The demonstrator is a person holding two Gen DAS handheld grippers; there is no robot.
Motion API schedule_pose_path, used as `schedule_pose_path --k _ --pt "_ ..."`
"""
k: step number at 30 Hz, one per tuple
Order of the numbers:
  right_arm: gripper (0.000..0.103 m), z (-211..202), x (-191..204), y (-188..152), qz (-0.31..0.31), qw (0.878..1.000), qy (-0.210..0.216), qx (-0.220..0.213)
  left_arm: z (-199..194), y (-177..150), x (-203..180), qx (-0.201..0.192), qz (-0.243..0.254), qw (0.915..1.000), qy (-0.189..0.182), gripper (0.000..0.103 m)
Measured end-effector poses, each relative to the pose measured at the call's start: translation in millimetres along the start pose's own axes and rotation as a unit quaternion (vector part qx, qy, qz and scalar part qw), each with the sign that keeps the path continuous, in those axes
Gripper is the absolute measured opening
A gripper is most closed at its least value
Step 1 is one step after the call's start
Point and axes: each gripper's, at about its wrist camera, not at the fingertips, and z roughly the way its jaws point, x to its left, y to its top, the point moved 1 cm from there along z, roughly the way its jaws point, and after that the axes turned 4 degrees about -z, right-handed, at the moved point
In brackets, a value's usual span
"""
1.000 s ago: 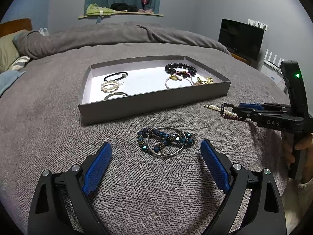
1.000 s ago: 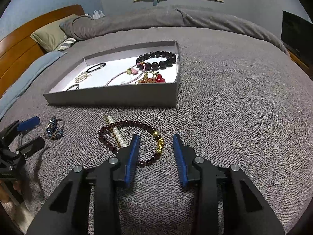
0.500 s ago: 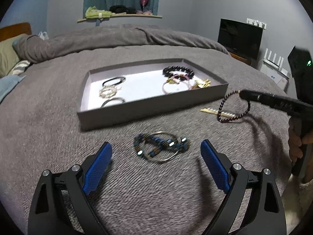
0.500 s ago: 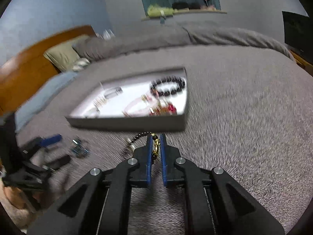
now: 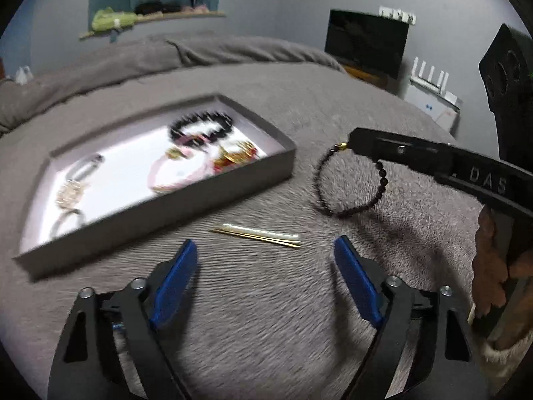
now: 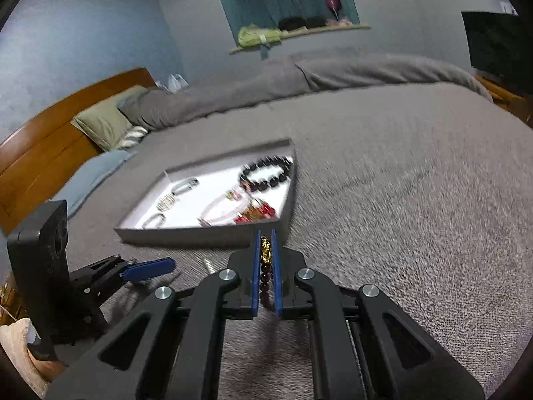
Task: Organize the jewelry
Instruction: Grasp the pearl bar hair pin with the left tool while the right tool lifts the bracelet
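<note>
My right gripper (image 6: pixel 265 241) is shut on a dark red bead bracelet (image 5: pixel 353 210) by its gold charm (image 6: pixel 265 250). The bracelet hangs above the blanket, right of the grey tray (image 5: pixel 173 210). The gripper also shows in the left wrist view (image 5: pixel 351 141). The tray (image 6: pixel 200 235) holds a black bead bracelet (image 5: pixel 201 126), a pink bracelet (image 5: pixel 180 173), gold and red pieces (image 5: pixel 236 158) and silver pieces (image 5: pixel 71 193). My left gripper (image 5: pixel 265 260) is open and empty, just short of a gold and pearl hair pin (image 5: pixel 263 235) on the blanket.
A grey blanket (image 6: pixel 399 200) covers the bed. Pillows (image 6: pixel 103 126) and a wooden headboard (image 6: pixel 43 140) lie at the far left. A dark screen (image 5: pixel 366 41) and a white unit (image 5: pixel 433 100) stand beyond the bed's right side.
My right gripper shut on the dark red bracelet and lifted it off the blanket toward the tray. My left gripper moved right, from the blue bead bracelet to the hair pin.
</note>
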Motion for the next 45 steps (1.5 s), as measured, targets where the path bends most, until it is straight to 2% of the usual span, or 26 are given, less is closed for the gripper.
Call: schedule_pose_path --k 2,4,6,7,11,14,17,20,22,23,24,26,29,31,32,34,36,38,45 --pt "0.007 7.9 -7.1 -3.4 0.012 1.000 0.001 0.017 12.8 -0.5 -2.5 0.017 -0.004 0.9998 0.008 0.071" --pt "0.007 13.3 -14.2 -5.2 0.023 0.999 0.002 0.029 18.3 0.0 -3.5 0.015 -0.005 0.9997 0.018 0.068" --pt "0.007 14.7 -17.8 -5.7 0.022 0.999 -0.008 0.034 18.2 0.3 -3.1 0.014 -0.008 0.9996 0.025 0.056" --pt "0.007 15.9 -18.1 -6.2 0.019 0.999 -0.012 0.037 18.4 0.8 -1.6 0.013 -0.011 0.9995 0.025 0.054" --pt "0.007 23.8 -19.5 -10.9 0.018 0.998 -0.012 0.057 15.2 1.4 8.3 0.012 -0.028 0.9993 0.020 0.033" --pt "0.007 29.2 -18.4 -14.5 0.016 0.997 -0.012 0.072 12.4 0.7 18.6 0.017 -0.045 0.9988 0.007 0.026" --pt "0.007 33.1 -17.2 -17.5 0.011 0.996 -0.014 0.083 7.8 -0.5 23.6 0.017 -0.049 0.9986 0.005 0.021" --pt "0.009 36.2 -15.8 -19.6 0.006 0.996 -0.018 0.090 2.5 -2.2 26.9 0.020 -0.054 0.9983 0.006 0.021" --pt "0.014 38.6 -14.2 -20.8 0.003 0.995 -0.017 0.094 1.1 -1.3 28.2 0.020 -0.058 0.9981 0.005 0.021" --pt "0.020 39.6 -13.4 -21.6 0.003 0.995 -0.013 0.096 1.2 -0.5 28.8 0.019 -0.060 0.9980 0.005 0.023" --pt "0.024 40.5 -12.3 -22.2 0.001 0.995 -0.011 0.098 1.8 0.3 29.5 0.019 -0.064 0.9978 0.006 0.029" --pt "0.024 41.3 -8.3 -23.1 -0.011 0.995 -0.018 0.099 2.8 2.3 30.7 0.014 -0.073 0.9972 0.012 0.038" --pt "0.024 42.2 -5.5 -24.2 -0.019 0.995 -0.023 0.100 8.0 5.3 30.4 0.010 -0.073 0.9968 0.032 0.038" --pt "0.024 43.7 -3.8 -24.6 -0.023 0.994 -0.026 0.102 12.7 5.3 29.4 0.012 -0.062 0.9969 0.047 0.034" --pt "0.024 44.5 -2.7 -25.2 -0.028 0.994 -0.027 0.102 13.8 4.4 29.3 0.012 -0.057 0.9968 0.055 0.026" --pt "0.022 46.8 -0.3 -27.3 -0.038 0.993 -0.031 0.105 12.2 3.1 32.2 0.012 -0.056 0.9969 0.053 0.019" --pt "0.015 47.8 -1.8 -27.8 -0.034 0.994 -0.035 0.102 7.8 1.9 38.7 0.013 -0.060 0.9970 0.046 0.012" --pt "0.009 46.4 -5.1 -25.9 -0.024 0.995 -0.031 0.097 2.5 -0.2 44.5 0.009 -0.062 0.9972 0.041 0.009" --pt "0.007 34.1 -3.4 -19.6 -0.014 0.998 -0.005 0.067 -28.8 -6.9 54.6 -0.016 -0.054 0.9978 0.035 0.009"
